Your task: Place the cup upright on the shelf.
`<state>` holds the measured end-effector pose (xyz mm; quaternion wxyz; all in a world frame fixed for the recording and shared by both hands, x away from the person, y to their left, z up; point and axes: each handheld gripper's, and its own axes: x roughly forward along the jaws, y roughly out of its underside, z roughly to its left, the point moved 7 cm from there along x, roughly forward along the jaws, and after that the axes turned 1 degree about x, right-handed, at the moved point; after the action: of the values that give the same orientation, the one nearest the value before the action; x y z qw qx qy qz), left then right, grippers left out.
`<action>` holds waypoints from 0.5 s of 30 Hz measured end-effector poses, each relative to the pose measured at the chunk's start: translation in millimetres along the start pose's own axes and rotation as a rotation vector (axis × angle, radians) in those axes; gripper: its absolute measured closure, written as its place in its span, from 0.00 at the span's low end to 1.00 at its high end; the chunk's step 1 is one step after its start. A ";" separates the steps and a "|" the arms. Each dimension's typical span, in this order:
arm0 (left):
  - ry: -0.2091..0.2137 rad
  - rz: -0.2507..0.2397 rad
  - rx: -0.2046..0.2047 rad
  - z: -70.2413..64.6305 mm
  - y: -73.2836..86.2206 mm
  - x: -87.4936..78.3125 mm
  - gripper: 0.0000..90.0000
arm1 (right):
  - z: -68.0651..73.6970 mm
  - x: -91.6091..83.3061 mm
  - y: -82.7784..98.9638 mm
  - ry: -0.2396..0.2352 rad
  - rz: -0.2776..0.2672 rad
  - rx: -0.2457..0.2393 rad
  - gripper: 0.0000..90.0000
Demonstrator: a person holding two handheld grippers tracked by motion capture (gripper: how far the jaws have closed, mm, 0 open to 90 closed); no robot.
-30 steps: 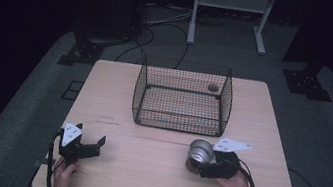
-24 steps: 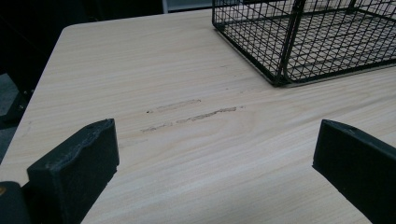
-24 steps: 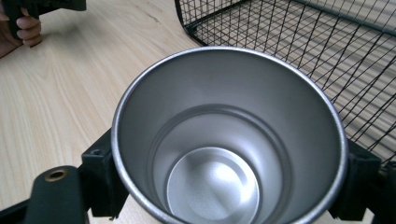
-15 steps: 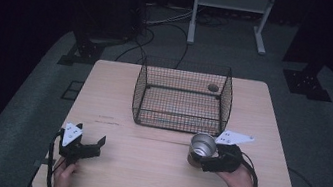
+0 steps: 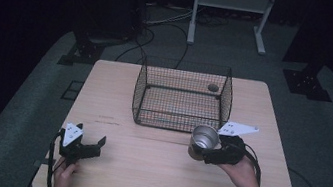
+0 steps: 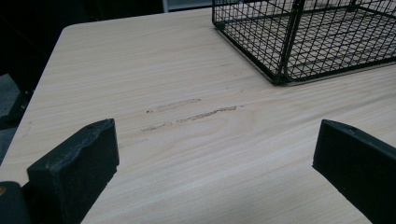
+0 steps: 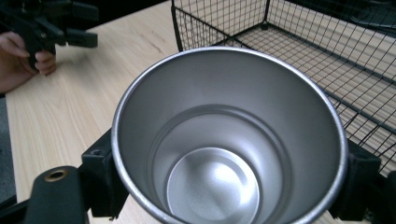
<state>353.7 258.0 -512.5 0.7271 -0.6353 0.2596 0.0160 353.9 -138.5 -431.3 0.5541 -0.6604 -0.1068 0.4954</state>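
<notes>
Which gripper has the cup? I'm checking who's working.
The right gripper, shut on the steel cup beside the wire basket; the left gripper stands open, empty.

Dim surroundings, evenly lit tabletop, soft focus

Each black tool [image 5: 86, 147] carries 1 white 3-cornered plate.

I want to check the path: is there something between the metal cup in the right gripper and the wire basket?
Nothing visible. The right gripper holds the metal cup just before the near wall of the wire basket; only that wall separates them.
</notes>
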 end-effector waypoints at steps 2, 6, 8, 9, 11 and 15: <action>0.000 0.000 -0.002 0.2 0.0 -0.1 0.00 | -2.4 -0.4 -4.8 0.011 0.006 -0.009 0.20; 0.000 0.000 -0.002 0.2 0.0 -0.1 0.00 | -4.7 0.0 -10.4 0.025 0.004 -0.006 0.20; 0.001 0.001 0.000 0.1 0.0 -0.2 0.00 | -5.4 0.8 -13.9 0.027 0.004 -0.009 0.20; 0.000 0.000 0.000 0.1 0.0 -0.1 0.00 | -5.8 0.9 -15.6 0.029 0.006 -0.012 0.20; 0.001 0.001 0.000 0.1 0.0 -0.1 0.00 | -6.0 1.0 -19.8 0.030 0.005 -0.013 0.20; 0.000 -0.001 -0.004 0.1 -0.1 0.0 0.00 | -5.6 1.2 -28.2 0.028 0.003 -0.019 0.20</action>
<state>353.8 258.1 -512.5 0.7258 -0.6370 0.2592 0.0161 370.4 -131.0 -409.0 0.5484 -0.6728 -0.1025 0.4858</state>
